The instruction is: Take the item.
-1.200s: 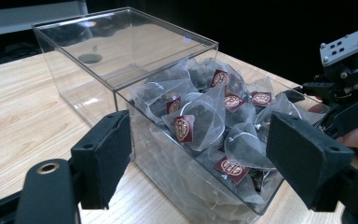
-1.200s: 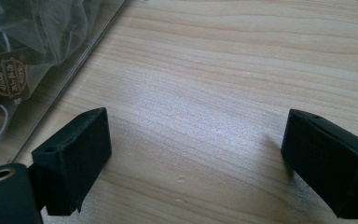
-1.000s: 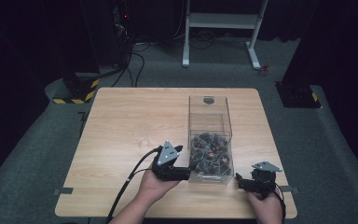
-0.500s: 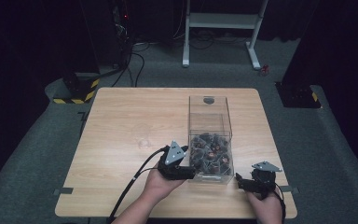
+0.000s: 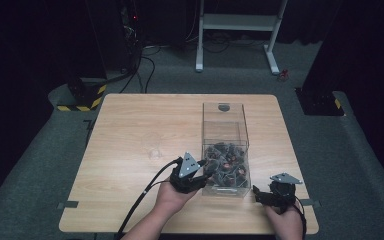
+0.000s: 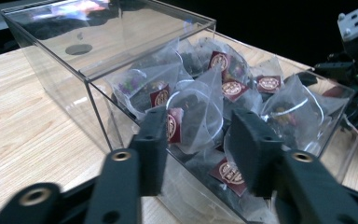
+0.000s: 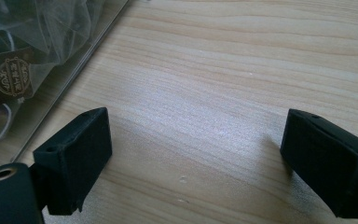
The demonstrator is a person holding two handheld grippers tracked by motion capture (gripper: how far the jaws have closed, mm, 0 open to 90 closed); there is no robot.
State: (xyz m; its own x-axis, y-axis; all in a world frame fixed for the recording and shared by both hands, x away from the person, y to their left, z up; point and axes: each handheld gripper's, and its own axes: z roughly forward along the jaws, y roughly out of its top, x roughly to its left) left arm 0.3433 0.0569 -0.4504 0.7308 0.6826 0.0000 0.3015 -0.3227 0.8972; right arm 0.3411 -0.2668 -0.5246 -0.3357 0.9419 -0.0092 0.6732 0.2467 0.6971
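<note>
A clear plastic box (image 5: 240,131) stands on the wooden table (image 5: 145,130), its near half heaped with several pyramid tea bags (image 5: 225,164) bearing dark red tags. My left gripper (image 5: 206,172) reaches over the box's near left corner. In the left gripper view its jaws have just been closing, and its pads (image 6: 154,140) now flank one tea bag (image 6: 196,109) without visibly squeezing it. My right gripper (image 5: 274,194) rests low on the table just right of the box. Its jaws stand wide open over bare wood (image 7: 196,154), with the box wall (image 7: 81,56) at its left.
A flat clear lid with a round hole (image 6: 79,48) covers the box's far half. The left gripper's cable (image 5: 145,192) trails toward the table's front edge. Beyond the table stand a white desk frame (image 5: 240,22) and a yellow-black striped base (image 5: 80,95).
My left gripper has edged right toward the box, and its jaws have narrowed around a tea bag. The right gripper has stayed put.
</note>
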